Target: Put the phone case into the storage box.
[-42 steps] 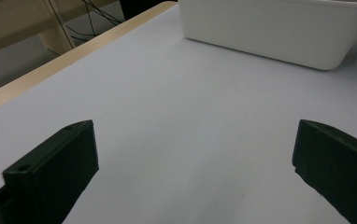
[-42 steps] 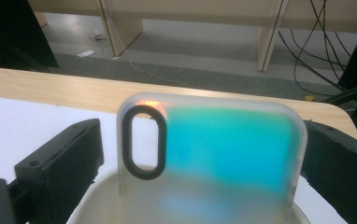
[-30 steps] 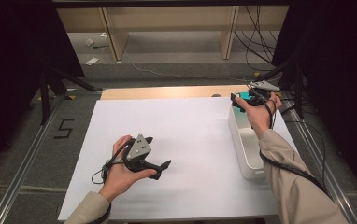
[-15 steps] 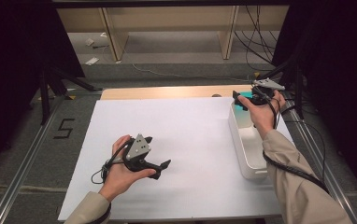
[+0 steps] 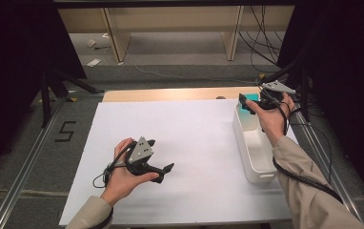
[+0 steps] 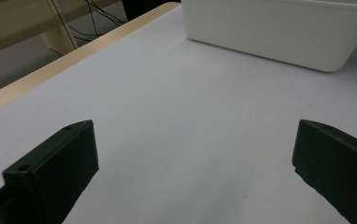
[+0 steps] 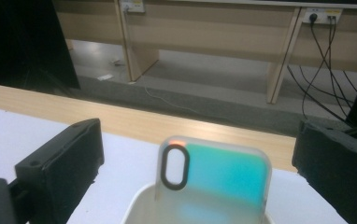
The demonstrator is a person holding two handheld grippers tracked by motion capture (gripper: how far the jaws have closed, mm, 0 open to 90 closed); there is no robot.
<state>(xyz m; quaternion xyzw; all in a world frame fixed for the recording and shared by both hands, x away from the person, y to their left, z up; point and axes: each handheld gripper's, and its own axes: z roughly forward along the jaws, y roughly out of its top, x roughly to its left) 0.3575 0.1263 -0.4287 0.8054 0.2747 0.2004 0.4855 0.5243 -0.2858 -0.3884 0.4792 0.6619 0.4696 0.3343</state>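
— Reaching toward the far end of the long white plastic bin (image 5: 254, 143), the right tongs (image 7: 195, 154) hover apart over a translucent teal phone case (image 7: 214, 179) propped upright inside; nothing gripped yet.

— And what's left?

— Seemingly the whole grasp. Left tongs (image 6: 195, 154) rest apart on the white-covered desk (image 5: 185, 129), well clear. Only the bin's wall crowds the approach.

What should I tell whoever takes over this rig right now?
Left hand-held gripper: open, holding nothing, low over the white sheet.
Right hand-held gripper: open, above the far end of the white bin, jaws either side of the teal phone case but not gripping it.
The case stands upright in the bin.
Done: nothing grasped yet.
Left: probably close on the case and lift it out.
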